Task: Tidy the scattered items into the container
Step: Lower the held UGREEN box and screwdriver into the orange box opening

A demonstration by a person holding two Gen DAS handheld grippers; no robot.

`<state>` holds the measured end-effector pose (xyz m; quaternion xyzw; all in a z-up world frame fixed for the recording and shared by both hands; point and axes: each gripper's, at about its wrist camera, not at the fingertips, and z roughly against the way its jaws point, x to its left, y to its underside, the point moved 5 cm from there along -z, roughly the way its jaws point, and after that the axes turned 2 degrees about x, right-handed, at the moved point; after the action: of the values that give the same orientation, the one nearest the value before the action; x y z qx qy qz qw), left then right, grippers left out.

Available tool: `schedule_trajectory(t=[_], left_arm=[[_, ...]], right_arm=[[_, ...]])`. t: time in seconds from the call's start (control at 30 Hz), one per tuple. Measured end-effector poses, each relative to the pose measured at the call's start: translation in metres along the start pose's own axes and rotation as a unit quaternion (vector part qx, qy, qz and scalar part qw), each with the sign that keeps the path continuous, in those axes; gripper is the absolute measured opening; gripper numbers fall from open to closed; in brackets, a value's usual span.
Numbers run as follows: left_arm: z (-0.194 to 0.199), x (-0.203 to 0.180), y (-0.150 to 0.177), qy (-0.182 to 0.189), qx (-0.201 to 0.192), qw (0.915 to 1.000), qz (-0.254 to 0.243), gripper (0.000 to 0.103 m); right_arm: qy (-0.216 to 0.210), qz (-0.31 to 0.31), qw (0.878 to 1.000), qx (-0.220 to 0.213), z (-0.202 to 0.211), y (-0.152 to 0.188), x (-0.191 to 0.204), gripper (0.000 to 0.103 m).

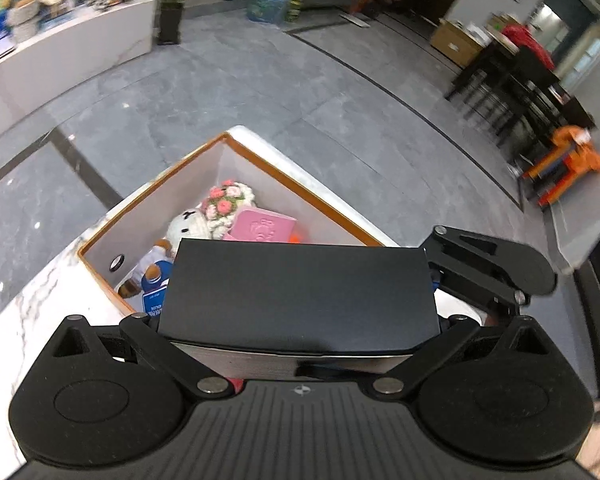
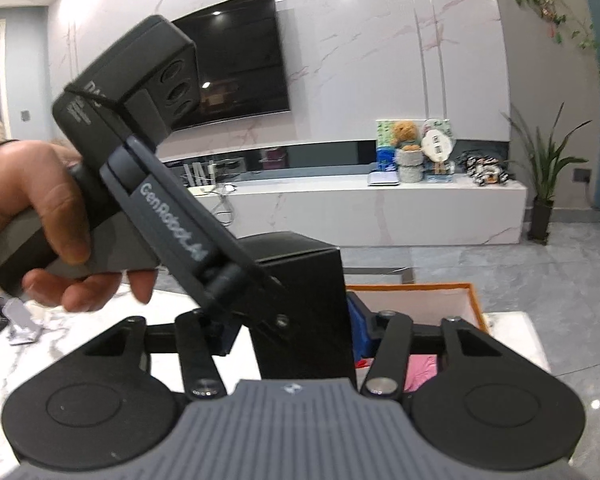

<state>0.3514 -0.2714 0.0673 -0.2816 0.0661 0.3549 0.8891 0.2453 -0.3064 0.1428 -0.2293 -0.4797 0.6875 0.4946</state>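
A matte black box (image 1: pixel 298 296), flat-faced and sharp-edged, sits clamped between the fingers of the left gripper (image 1: pixel 300 320), which holds it by its two ends. In the right wrist view the same box (image 2: pixel 304 304) stands between the fingers of the right gripper (image 2: pixel 300 332); whether those fingers press it cannot be told. The left gripper's ribbed dark body (image 2: pixel 172 216), held in a bare hand (image 2: pixel 44 216), slants down onto the box from the upper left.

Just beyond the box lies the container (image 1: pixel 260 152), a white-walled rectangular bin with an orange rim, resting on a white marble-veined worktop (image 1: pixel 52 288). Inside it are a soft white plush (image 1: pixel 190 226), a knitted pink bouquet (image 1: pixel 226 198), a smooth pink embossed case (image 1: pixel 262 230) and a small bear in blue (image 1: pixel 156 268).

Farther off, grey stone floor tiles (image 1: pixel 260 80) stretch away.
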Motion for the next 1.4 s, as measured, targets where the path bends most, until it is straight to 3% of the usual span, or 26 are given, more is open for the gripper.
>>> schedule_trajectory(t=[0.2, 0.67, 0.77, 0.83, 0.97, 1.13, 1.4], left_arm=[[0.005, -0.005, -0.001, 0.029, -0.022, 0.9989, -0.028, 0.103], [0.007, 0.000, 0.006, 0.094, -0.034, 0.9949, -0.017, 0.103], [0.008, 0.002, 0.006, 0.101, -0.064, 0.9929, 0.005, 0.103], [0.006, 0.007, 0.008, 0.129, -0.077, 0.9878, 0.041, 0.103], [0.011, 0.007, 0.006, 0.158, -0.102, 0.9808, 0.050, 0.103], [0.012, 0.004, 0.004, 0.155, -0.094, 0.9824, 0.045, 0.103], [0.019, 0.001, 0.006, 0.153, -0.076, 0.9852, 0.017, 0.103]], right_arm=[[-0.020, -0.032, 0.999, 0.003, 0.009, -0.003, -0.003, 0.048], [-0.052, -0.073, 0.996, 0.026, 0.006, -0.004, -0.004, 0.047], [-0.029, -0.046, 0.998, 0.008, 0.006, -0.003, 0.005, 0.047], [-0.015, -0.022, 1.000, 0.009, 0.001, 0.000, 0.010, 0.048], [-0.011, -0.047, 0.998, 0.028, -0.015, 0.006, 0.007, 0.050], [-0.022, -0.062, 0.997, 0.037, -0.013, 0.002, 0.004, 0.047], [-0.017, -0.024, 0.999, 0.042, -0.005, 0.004, 0.014, 0.046]])
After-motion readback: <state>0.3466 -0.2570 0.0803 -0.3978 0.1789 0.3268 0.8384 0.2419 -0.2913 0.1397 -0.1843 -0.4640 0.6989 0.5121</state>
